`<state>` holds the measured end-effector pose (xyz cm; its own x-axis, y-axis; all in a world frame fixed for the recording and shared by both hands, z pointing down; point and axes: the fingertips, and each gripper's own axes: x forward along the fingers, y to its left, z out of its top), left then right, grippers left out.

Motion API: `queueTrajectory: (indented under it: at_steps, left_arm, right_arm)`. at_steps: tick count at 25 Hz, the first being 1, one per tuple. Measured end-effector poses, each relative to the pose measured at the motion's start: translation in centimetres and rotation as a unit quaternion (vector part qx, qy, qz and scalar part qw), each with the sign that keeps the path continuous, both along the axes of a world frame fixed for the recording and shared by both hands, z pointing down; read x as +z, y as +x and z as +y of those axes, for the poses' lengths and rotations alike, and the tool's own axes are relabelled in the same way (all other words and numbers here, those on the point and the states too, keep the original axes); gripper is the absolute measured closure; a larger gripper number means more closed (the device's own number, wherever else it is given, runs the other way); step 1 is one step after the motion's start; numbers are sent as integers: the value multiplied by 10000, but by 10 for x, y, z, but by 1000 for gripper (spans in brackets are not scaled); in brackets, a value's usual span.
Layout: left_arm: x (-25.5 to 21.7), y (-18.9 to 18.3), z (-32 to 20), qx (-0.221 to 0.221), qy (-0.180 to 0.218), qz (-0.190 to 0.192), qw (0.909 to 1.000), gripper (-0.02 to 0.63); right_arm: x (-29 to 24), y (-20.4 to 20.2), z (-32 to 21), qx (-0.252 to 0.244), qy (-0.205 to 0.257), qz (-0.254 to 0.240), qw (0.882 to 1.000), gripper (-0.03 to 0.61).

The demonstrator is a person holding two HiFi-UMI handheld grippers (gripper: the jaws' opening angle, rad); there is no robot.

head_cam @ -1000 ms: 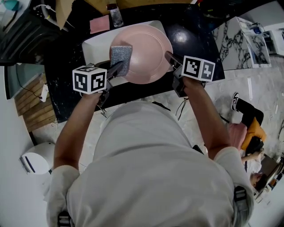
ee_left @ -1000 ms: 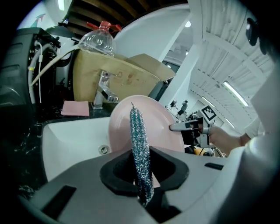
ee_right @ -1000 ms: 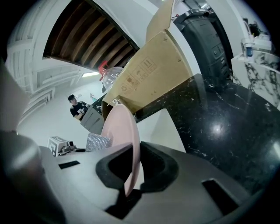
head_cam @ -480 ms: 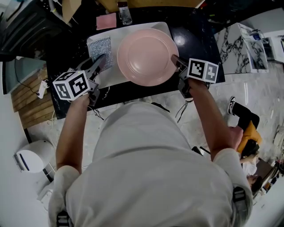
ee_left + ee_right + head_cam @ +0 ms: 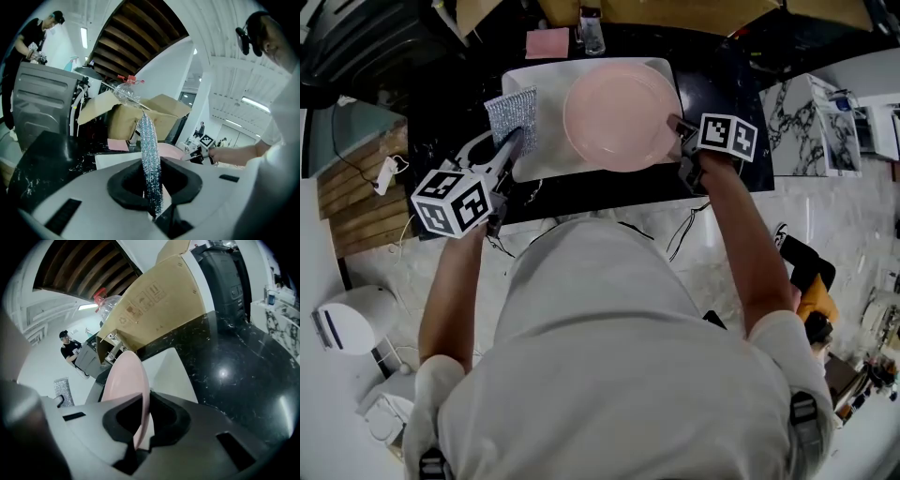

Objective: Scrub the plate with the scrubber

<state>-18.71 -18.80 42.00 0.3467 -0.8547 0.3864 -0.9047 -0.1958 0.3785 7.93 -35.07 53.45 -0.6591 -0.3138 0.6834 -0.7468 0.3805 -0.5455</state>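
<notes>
A pink plate [image 5: 619, 114] is held over the white tray [image 5: 544, 155], with my right gripper [image 5: 680, 131] shut on its right rim. The right gripper view shows the plate [image 5: 127, 385] edge-on between the jaws. To the plate's left is a silvery mesh scrubber [image 5: 512, 116], apart from the plate, and my left gripper [image 5: 511, 142] is shut on its near edge. In the left gripper view the scrubber [image 5: 150, 164] stands edge-on between the jaws, with the plate [image 5: 169, 151] beyond it.
The black marbled counter [image 5: 727, 94] carries the tray, a pink pad [image 5: 547, 43] and a clear bottle [image 5: 592, 36] at the back. Cardboard boxes [image 5: 154, 115] stand behind. A wooden pallet [image 5: 366, 202] lies on the floor at the left. People stand in the background.
The scrubber has come off the plate and moved left, clear of it. The plate has shifted slightly right in the right gripper.
</notes>
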Motion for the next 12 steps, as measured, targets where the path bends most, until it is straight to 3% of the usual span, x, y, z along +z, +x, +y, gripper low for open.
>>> queueTrajectory:
  at_steps: [12]
  left_arm:
    - [5, 5, 35, -66, 12, -148, 9999, 545]
  right_arm:
    - [60, -42, -20, -197, -408, 570, 9973, 555]
